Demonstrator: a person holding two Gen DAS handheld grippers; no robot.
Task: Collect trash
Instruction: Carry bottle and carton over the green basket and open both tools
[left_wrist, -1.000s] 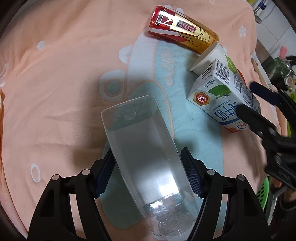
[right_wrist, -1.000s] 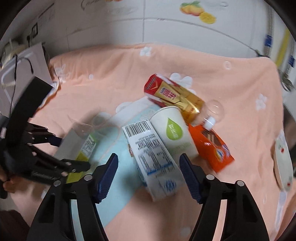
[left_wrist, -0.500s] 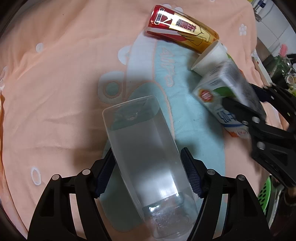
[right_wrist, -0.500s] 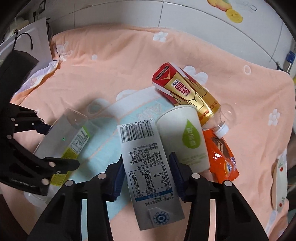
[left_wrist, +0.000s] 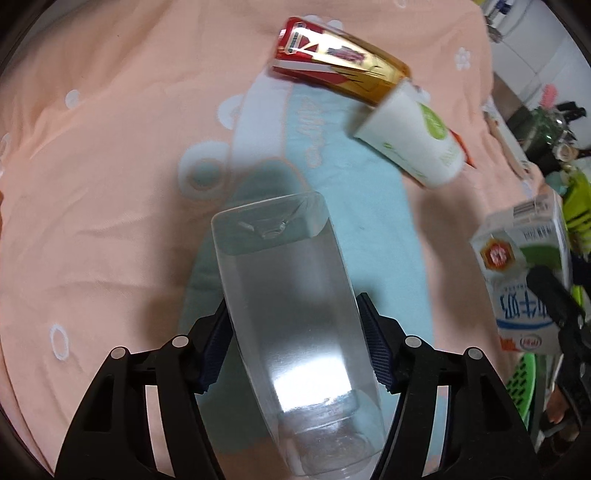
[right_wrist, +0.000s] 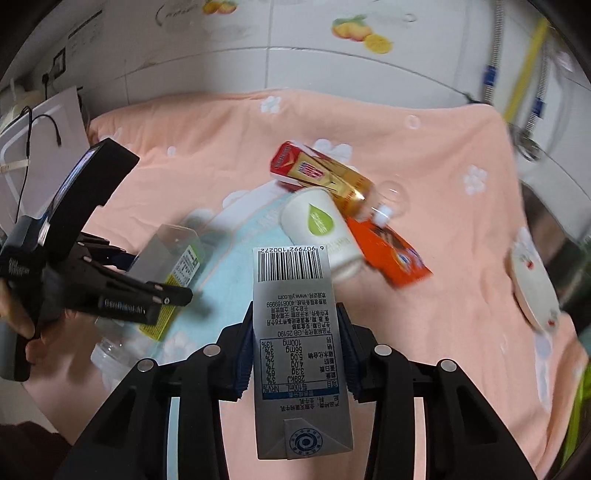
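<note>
The milk carton (right_wrist: 295, 347) sits clamped between the jaws of the right gripper (right_wrist: 295, 350), lifted clear of the peach blanket (right_wrist: 443, 295). It should be kept level and carried steadily to the bin, as the pads grip only its lower half. The left gripper (left_wrist: 293, 343) has its jaws closing on the clear plastic bottle (left_wrist: 291, 314), which lies on the blanket's blue patch; the pads look to be touching its sides. A squeeze at mid-body, not too hard, would keep the thin plastic from buckling. A paper cup (right_wrist: 321, 232), a red-and-gold bottle (right_wrist: 325, 177) and an orange pouch (right_wrist: 388, 254) lie touching one another further back. The bin is barely visible: only a green slotted edge (left_wrist: 522, 376). The pouch is partly hidden under the cup.
</note>
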